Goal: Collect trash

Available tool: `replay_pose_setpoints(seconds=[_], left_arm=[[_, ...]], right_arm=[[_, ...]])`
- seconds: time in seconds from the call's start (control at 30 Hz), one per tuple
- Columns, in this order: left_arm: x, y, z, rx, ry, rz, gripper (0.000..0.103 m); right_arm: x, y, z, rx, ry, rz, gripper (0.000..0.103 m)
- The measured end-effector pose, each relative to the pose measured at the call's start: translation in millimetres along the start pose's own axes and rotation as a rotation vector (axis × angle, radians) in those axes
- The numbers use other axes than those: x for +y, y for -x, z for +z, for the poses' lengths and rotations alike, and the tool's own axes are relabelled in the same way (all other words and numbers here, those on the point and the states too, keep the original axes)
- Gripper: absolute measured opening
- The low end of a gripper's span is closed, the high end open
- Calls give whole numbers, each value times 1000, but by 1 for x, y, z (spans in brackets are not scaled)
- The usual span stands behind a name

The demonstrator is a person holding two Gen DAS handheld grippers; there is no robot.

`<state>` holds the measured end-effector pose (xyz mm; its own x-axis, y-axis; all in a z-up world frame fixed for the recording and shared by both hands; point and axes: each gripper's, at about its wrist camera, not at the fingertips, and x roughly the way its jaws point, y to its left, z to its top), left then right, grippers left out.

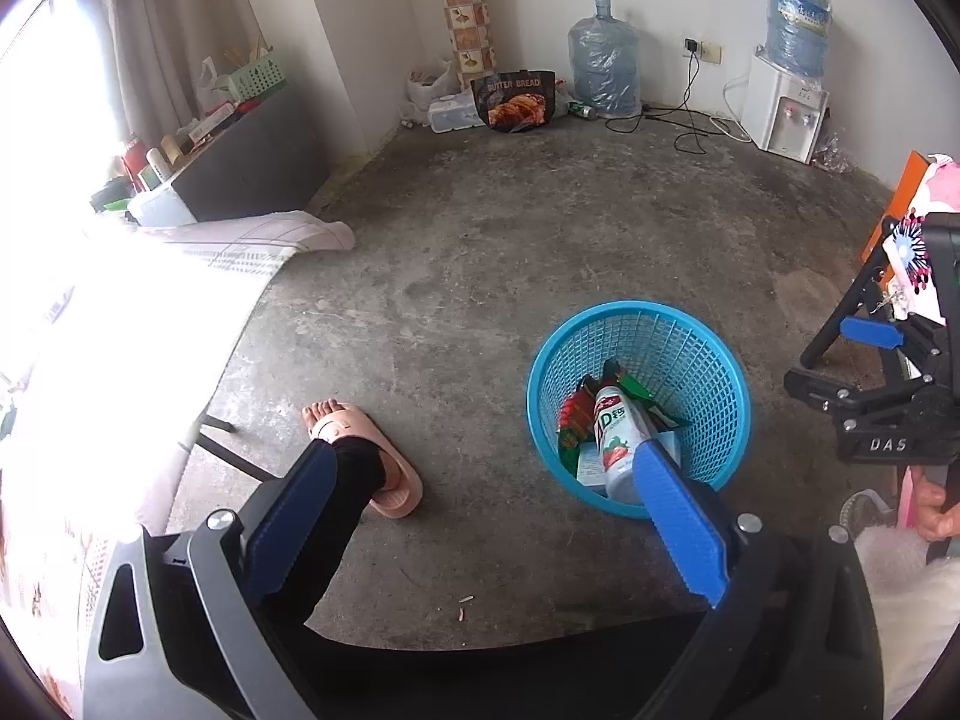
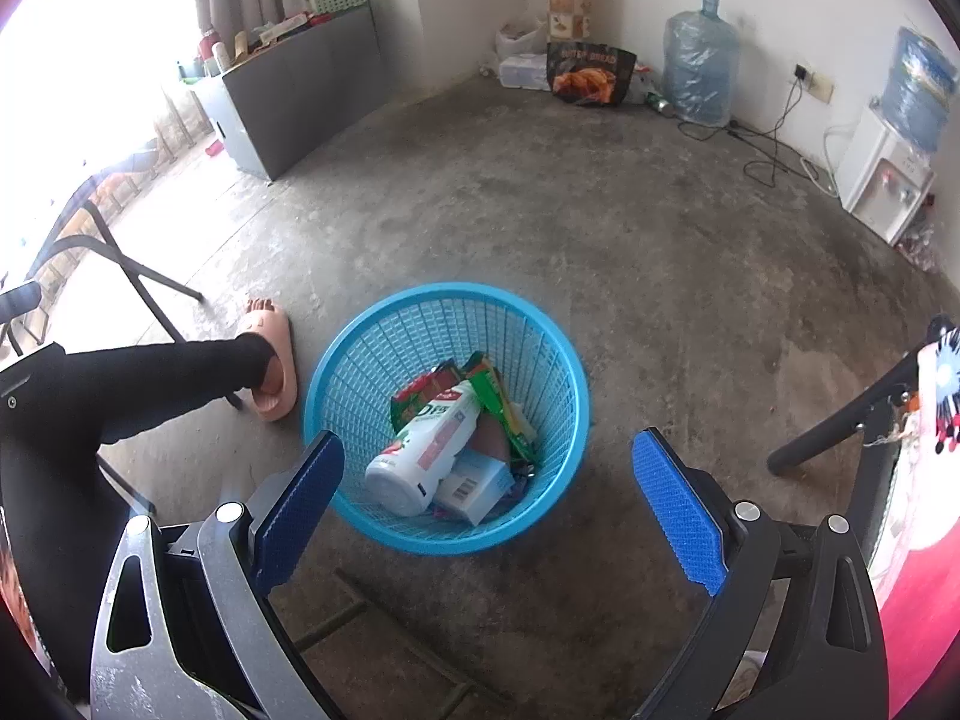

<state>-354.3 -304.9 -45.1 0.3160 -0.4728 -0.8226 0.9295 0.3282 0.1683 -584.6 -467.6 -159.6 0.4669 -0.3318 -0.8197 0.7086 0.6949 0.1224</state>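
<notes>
A blue mesh basket stands on the concrete floor. Inside lie a white bottle with a red-and-green label, a light blue carton and red and green wrappers. My left gripper hangs open above the floor, just left of the basket, with nothing between its blue pads; its right finger overlaps the basket's near rim. My right gripper is open too, hovering over the basket's near side, and holds nothing.
A person's foot in a pink slipper rests left of the basket. A cloth-covered table stands at the left, with folding legs below. A black stand leg is at the right. A water dispenser and jug line the far wall.
</notes>
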Motion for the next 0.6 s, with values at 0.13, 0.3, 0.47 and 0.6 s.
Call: replay_pose_setpoints(seconds=[0.13, 0.3, 0.47, 0.6], left_arm=[[-2, 0, 0, 1, 2, -1, 97], [-6, 0, 1, -14, 4, 9, 97], [-10, 1, 3, -32, -12, 30, 97], [-11, 0, 4, -33, -19, 48, 97]], right_arm=[[0, 1, 1, -6, -2, 1, 93], [0, -2, 0, 9, -6, 0, 94], [0, -4, 1, 19, -10, 2, 94], [4, -3, 0, 12, 5, 5, 94]])
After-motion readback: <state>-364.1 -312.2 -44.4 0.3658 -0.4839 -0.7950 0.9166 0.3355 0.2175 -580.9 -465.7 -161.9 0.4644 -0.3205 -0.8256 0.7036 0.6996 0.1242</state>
